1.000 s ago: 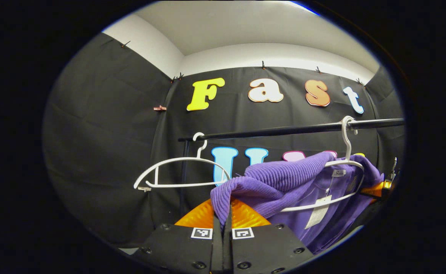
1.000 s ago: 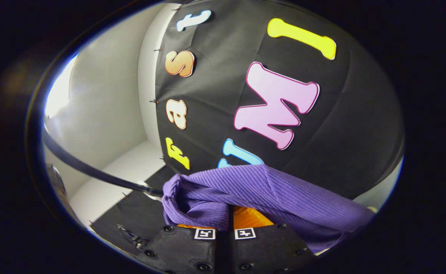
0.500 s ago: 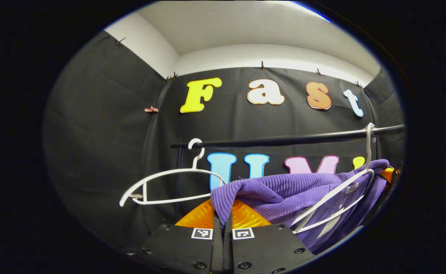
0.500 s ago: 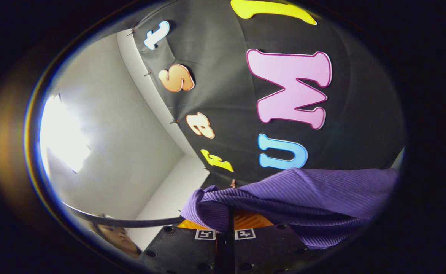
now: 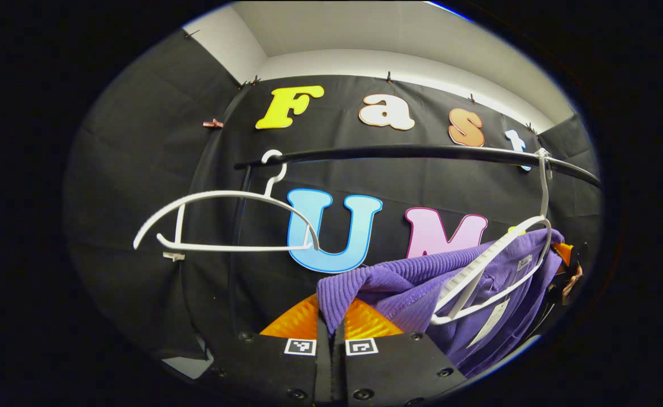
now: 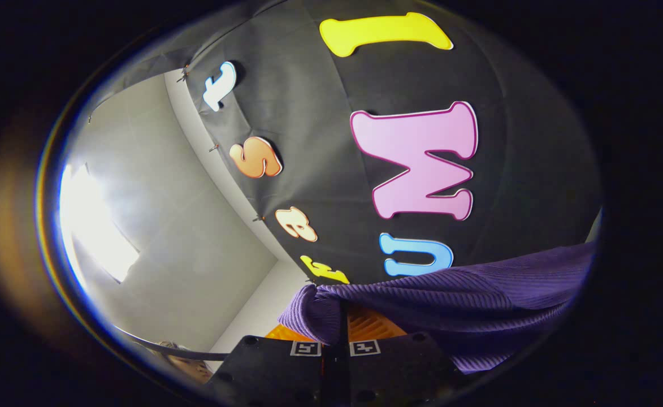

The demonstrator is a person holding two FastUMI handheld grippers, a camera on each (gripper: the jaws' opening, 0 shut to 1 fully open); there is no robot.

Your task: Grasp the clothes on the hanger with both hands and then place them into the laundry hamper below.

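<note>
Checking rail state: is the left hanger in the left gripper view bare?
Yes, the white hanger hooked on the rail carries no garment.

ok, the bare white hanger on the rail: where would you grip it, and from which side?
Judging by shape, take the bare hanger by its straight bottom bar, coming from below with the tool fingers either side of the bar. The bar hangs level and free of cloth; the curved shoulders would slip and the hook sits on the rail.
</note>
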